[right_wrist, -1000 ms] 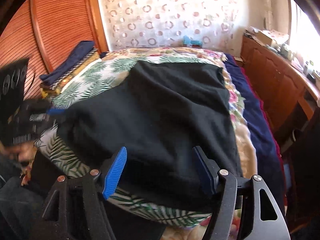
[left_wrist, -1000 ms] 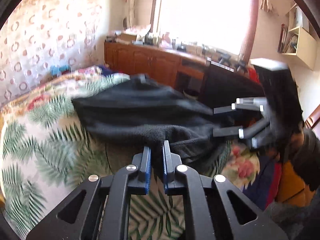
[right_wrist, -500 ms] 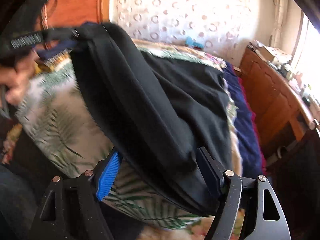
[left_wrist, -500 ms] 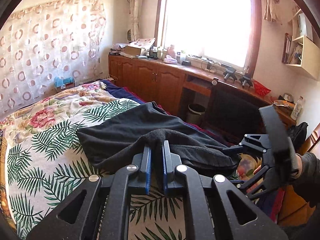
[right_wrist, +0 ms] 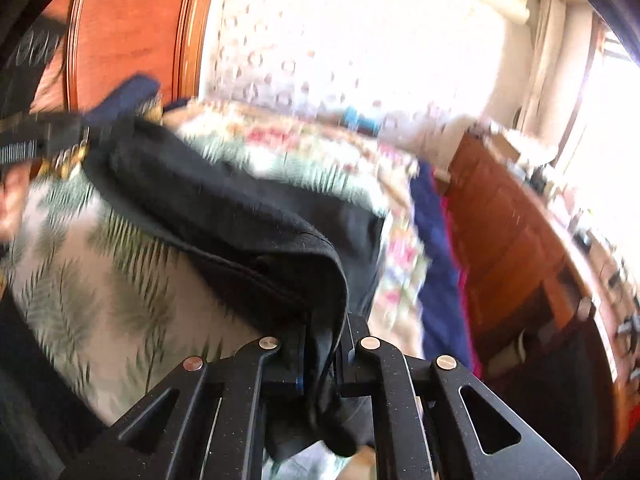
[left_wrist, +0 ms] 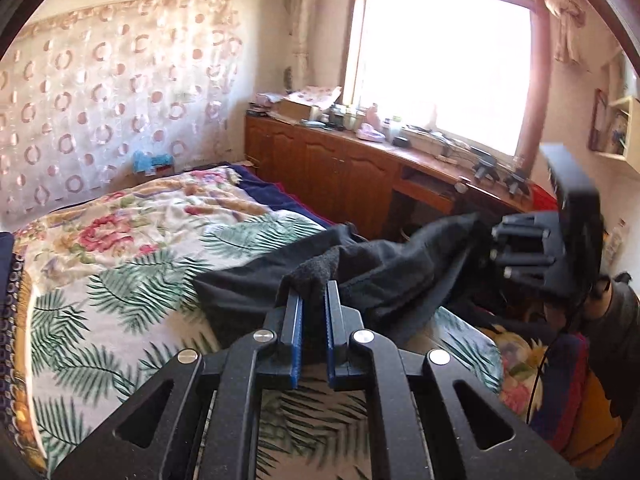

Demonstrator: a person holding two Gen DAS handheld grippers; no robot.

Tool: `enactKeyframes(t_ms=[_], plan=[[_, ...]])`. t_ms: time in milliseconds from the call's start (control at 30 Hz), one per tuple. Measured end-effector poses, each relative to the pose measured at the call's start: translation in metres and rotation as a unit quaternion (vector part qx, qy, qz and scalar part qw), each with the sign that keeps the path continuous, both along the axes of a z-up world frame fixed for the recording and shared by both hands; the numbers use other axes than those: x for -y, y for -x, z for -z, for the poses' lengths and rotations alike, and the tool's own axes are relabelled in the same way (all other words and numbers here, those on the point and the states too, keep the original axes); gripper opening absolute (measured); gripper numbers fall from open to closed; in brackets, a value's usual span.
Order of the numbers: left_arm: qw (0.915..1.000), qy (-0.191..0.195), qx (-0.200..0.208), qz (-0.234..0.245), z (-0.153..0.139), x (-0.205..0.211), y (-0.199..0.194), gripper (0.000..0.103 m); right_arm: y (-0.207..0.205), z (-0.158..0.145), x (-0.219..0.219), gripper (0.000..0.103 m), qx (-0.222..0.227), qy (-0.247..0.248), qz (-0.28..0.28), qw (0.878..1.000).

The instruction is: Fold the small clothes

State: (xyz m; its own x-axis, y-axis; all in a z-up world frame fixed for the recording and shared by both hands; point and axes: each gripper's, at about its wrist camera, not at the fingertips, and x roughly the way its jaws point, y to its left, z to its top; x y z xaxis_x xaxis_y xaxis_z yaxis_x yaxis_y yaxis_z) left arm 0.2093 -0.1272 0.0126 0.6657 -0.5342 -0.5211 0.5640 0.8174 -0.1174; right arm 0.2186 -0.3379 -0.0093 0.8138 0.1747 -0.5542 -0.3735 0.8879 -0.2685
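Left wrist view: the left gripper [left_wrist: 313,298] is pinching a black garment [left_wrist: 384,276] edge, lifted over the bed [left_wrist: 120,264]. Right gripper [right_wrist: 324,332] jaws, having just closed, are clamping the garment's other corner, cloth between them.

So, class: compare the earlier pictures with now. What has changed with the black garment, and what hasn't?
The right hand-held gripper, open around the black garment before, has just closed on its edge, and the cloth is lifted higher off the bedspread. The left hand-held gripper stays clamped on the garment.
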Motion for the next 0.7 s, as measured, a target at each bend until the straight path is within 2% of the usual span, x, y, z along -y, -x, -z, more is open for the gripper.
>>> enactKeyframes(t_ms=[133,267,333,367,400,467,533,567,633,700], plan=[[0.9995,-0.005,-0.007,-0.029,0.004,-0.009,-0.032,0.01,-0.048,-0.014,-0.029,0.009,0.023,0.002,-0.018,1.0],[0.9986,-0.025,-0.027,-0.039,0.019,-0.008,-0.062,0.011,-0.101,-0.003,-0.053,0.01,-0.003,-0.013,-0.027,1.0],[0.9986,-0.032,-0.028,-0.033,0.024,-0.007,-0.067,0.019,-0.124,0.006,-0.051,0.01,-0.024,-0.027,-0.019,0.999],[0.9985,-0.036,-0.024,-0.034,0.025,-0.007,-0.068,0.03,-0.135,0.011,-0.052,0.01,-0.037,-0.035,-0.015,0.999],[0.9984,-0.038,-0.017,-0.038,0.024,-0.008,-0.068,0.046,-0.143,0.014,-0.05,0.015,-0.047,-0.045,-0.01,0.998],[0.9984,-0.035,-0.003,-0.044,0.022,-0.012,-0.066,0.055,-0.157,0.016,-0.049,0.023,-0.056,-0.062,-0.003,0.996],[0.9986,-0.029,-0.006,-0.044,0.021,-0.016,-0.068,0.069,-0.166,0.011,-0.046,0.04,-0.058,-0.082,-0.004,0.995],[0.9986,-0.027,-0.008,-0.044,0.022,-0.017,-0.069,0.074,-0.168,0.006,-0.043,0.044,-0.057,-0.093,-0.002,0.994],[0.998,-0.04,-0.013,-0.048,0.029,-0.017,-0.075,0.074,-0.171,-0.001,-0.03,0.056,-0.049,-0.114,0.002,0.992],[0.9967,-0.054,-0.026,-0.055,0.038,-0.015,-0.081,0.074,-0.174,-0.003,-0.021,0.057,-0.03,-0.112,0.03,0.993]])
